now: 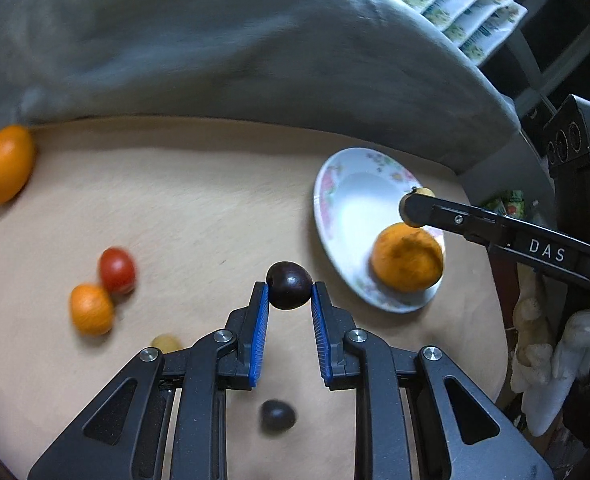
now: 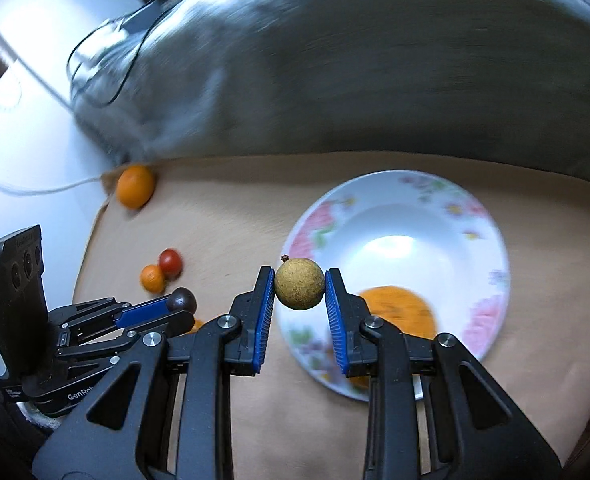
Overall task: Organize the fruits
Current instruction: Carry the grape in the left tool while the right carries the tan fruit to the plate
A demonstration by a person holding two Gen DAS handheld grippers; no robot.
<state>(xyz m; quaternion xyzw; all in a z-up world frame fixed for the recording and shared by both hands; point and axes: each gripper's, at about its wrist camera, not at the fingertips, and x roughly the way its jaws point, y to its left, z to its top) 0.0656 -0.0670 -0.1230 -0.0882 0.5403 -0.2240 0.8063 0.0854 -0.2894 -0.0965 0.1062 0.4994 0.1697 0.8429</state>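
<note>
My left gripper point(image 1: 289, 290) is shut on a dark round fruit point(image 1: 289, 286), lifted above the tan table point(image 1: 199, 208). My right gripper point(image 2: 300, 286) is shut on a tan longan point(image 2: 299, 286), hanging over the near left rim of the floral white plate point(image 2: 487, 248). An orange point(image 2: 403, 310) lies in that plate. In the left wrist view the plate point(image 1: 335, 200) with its orange point(image 1: 407, 258) sits right of my held fruit, and the right gripper point(image 1: 411, 210) hovers over it. In the right wrist view the left gripper point(image 2: 181, 302) shows at the lower left.
Loose fruit lies on the table: a large orange point(image 1: 6, 163) at the far left, a red tomato point(image 1: 117, 270) touching a small orange point(image 1: 91, 309), a tan longan point(image 1: 166, 343), and a dark fruit point(image 1: 277, 415). A grey cushion point(image 1: 231, 44) borders the table's far side.
</note>
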